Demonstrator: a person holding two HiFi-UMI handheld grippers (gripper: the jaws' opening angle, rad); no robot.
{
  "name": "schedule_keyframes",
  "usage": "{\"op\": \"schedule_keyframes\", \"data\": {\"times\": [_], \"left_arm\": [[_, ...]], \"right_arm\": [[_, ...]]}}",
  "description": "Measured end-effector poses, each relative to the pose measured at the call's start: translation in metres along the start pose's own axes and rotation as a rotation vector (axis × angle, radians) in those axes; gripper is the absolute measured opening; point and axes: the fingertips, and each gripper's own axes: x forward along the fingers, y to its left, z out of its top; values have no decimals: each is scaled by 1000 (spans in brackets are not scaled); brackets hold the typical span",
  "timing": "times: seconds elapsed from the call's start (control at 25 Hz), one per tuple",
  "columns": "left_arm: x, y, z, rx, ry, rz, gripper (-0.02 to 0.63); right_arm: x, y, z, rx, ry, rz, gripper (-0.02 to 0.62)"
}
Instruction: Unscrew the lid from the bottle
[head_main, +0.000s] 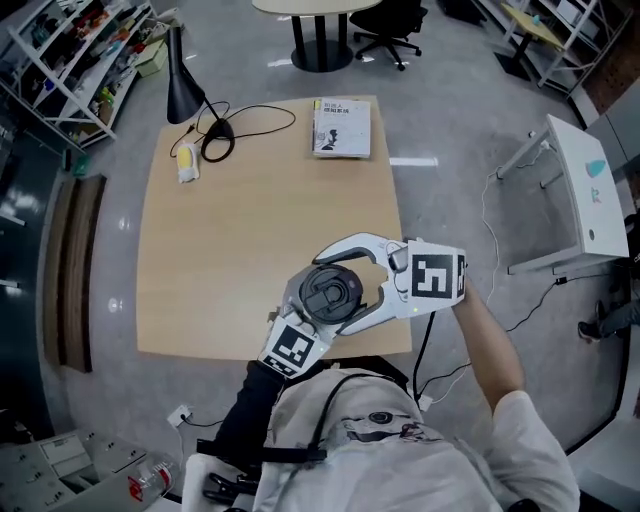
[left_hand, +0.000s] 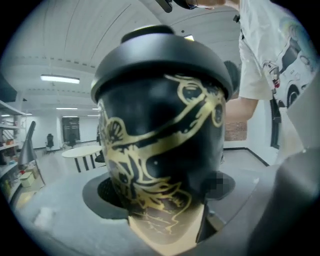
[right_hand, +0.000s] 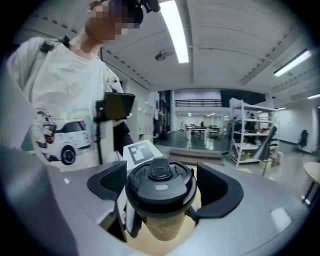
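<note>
The bottle (left_hand: 160, 150) is black with a gold pattern and a tan lower part. It is held upright above the table, with my left gripper (left_hand: 165, 205) shut on its body. In the head view I look straight down on its round black lid (head_main: 330, 293), which has a flip tab. My right gripper (right_hand: 161, 186) is level with the lid (right_hand: 160, 182), one jaw on each side of it. A gap shows between each pad and the lid's rim, so it stands open. From above, the left gripper (head_main: 305, 322) is mostly hidden under the lid.
The wooden table (head_main: 220, 260) lies below. At its far edge are a black desk lamp (head_main: 185, 85) with its cable, a small yellow and white object (head_main: 187, 163) and a book (head_main: 341, 127). A white side table (head_main: 590, 190) stands to the right, shelves (head_main: 70, 60) at the far left.
</note>
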Motion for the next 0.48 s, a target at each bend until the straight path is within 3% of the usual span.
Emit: {"op": "schedule_keyframes", "data": {"times": [0.12,0.2,0.24,0.28,0.36,0.48], "left_arm": [[-11,-37,14,21,-18,-218,419],[-20,-57,23,17,-39,-348,419],[-25,-61,26,6,-53,-382,419],[-28,-60,28,-7,-64,-388,419],[-32,-43,24,-29,-62,-324,419],[-40,-1,8,-61,8,-125,419]], "right_arm": [[-3,28,22,-39,-36,288,439],[-1,40,34,29,-60,450,441],[2,42,36,81,-48,482,450],[5,40,36,116,-26,472,482],[6,26,37,141,17,328,539],[0,-6,29,165,92,-115,575]]}}
